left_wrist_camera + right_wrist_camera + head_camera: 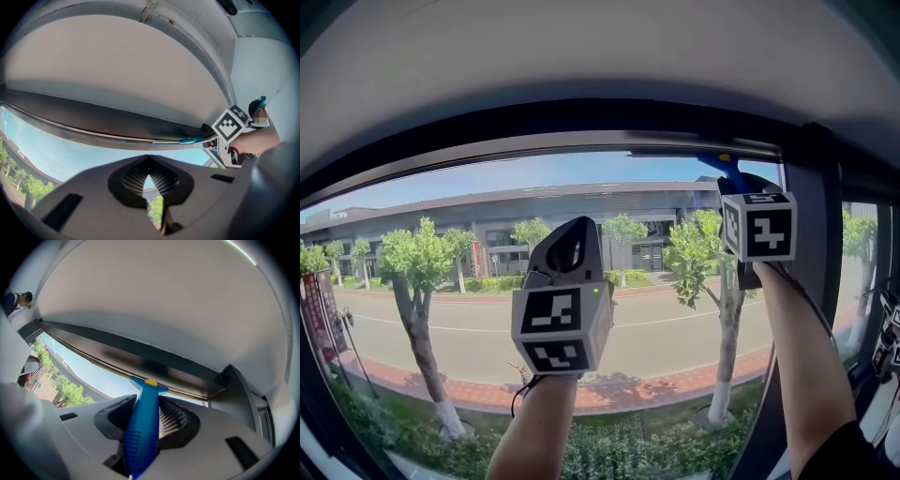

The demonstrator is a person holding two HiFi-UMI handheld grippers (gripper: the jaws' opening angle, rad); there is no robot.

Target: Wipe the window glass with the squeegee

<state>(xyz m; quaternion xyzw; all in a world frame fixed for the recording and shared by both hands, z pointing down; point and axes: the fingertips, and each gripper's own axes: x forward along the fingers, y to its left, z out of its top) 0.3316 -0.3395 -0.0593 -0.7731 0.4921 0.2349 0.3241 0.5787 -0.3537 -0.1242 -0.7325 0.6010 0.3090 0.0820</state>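
Both arms are raised toward the window glass (469,328), with a sunny street, trees and a long building beyond it. The right gripper (147,413) is clamped on the blue handle of the squeegee (143,427). It holds the squeegee high in the pane's upper right corner, with the head up against the dark top frame (581,117), just beside the vertical mullion (811,234). The left gripper (148,180) hangs lower, near the middle of the glass, its 2 jaws drawn together with nothing between them. From its side the squeegee's blade runs along the top edge.
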